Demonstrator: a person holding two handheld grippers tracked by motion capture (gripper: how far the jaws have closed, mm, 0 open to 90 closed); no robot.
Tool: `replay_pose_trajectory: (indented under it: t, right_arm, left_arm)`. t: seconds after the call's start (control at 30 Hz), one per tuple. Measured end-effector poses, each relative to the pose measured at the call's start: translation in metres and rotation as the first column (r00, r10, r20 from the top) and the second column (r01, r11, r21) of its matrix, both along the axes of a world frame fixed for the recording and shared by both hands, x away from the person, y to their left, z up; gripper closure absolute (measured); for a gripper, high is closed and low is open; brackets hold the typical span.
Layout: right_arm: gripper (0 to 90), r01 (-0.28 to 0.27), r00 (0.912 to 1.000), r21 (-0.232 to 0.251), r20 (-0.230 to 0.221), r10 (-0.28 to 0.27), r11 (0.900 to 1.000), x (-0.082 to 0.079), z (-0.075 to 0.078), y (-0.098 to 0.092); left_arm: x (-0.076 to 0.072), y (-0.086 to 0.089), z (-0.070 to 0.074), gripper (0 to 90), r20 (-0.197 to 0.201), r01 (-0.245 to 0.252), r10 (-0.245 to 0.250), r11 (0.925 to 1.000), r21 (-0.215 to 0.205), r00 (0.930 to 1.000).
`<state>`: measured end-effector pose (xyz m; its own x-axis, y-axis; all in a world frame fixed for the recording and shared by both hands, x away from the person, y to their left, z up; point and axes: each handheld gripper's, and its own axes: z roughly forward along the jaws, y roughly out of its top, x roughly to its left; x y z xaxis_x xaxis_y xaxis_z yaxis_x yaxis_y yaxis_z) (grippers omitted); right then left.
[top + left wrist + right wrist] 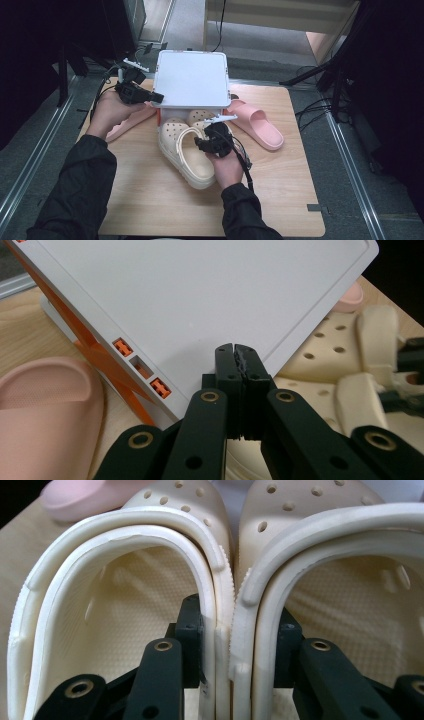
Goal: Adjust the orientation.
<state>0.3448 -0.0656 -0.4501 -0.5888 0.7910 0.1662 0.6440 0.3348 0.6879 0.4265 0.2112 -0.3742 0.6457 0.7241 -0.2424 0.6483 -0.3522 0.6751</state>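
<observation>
Two cream perforated clogs (186,152) lie side by side on the wooden table, toes towards a white box (191,77) with orange fittings. My right gripper (201,142) has one jaw inside each clog and is shut on their two touching side walls (227,630). The left clog (110,595) and the right clog (350,580) are pressed together there. My left gripper (152,97) is shut with nothing between its jaws. Its tips (235,352) rest at the front left corner of the box's white top (200,290).
A pink slide (257,122) lies right of the box, and another pink slide (127,125) lies left of it under my left hand. The wooden table (280,200) has free room at the front. Floor rails and dark stands surround it.
</observation>
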Motion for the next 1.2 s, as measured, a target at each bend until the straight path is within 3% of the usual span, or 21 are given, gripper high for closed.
replay_pose_trajectory:
  t: [0.1,0.4,0.73,0.8,0.9,1.03,1.2]
  right_arm:
    - [67.5,0.026,0.9997,-0.003,-0.005,-0.026,1.000,0.020,-0.005,0.004]
    - [67.5,0.095,0.9954,-0.013,0.013,-0.094,0.995,0.045,-0.011,0.020]
    - [67.3,0.163,0.9864,-0.010,0.019,-0.163,0.987,0.055,-0.027,0.033]
    - [67.1,0.180,0.9823,-0.021,0.056,-0.179,0.983,0.055,-0.030,0.038]
    - [66.3,0.194,0.9794,-0.021,0.062,-0.192,0.981,0.058,-0.035,0.040]
    - [64.3,0.197,0.9797,0.004,0.037,-0.197,0.980,0.060,-0.035,0.037]
    - [61.2,0.177,0.9834,0.020,0.037,-0.178,0.984,0.057,-0.033,0.033]
  left_arm:
    - [0.000,0.000,0.000,89.6,0.002,0.002,-0.002,1.0000,-0.001,1.0000]
    - [0.000,0.001,0.000,89.6,0.000,0.003,-0.003,1.0000,-0.003,1.0000]
    - [0.000,0.001,0.000,89.6,0.000,0.003,-0.003,1.0000,-0.004,1.0000]
    - [0.000,0.001,-0.001,89.6,-0.002,0.002,-0.002,1.0000,-0.010,1.0000]
    - [0.000,0.001,-0.001,89.6,-0.003,0.003,-0.003,0.9999,-0.010,1.0000]
    - [0.000,0.002,-0.001,89.6,-0.001,0.005,-0.005,1.0000,-0.008,1.0000]
    - [0.000,0.002,-0.001,89.6,-0.001,0.004,-0.004,1.0000,-0.007,1.0000]
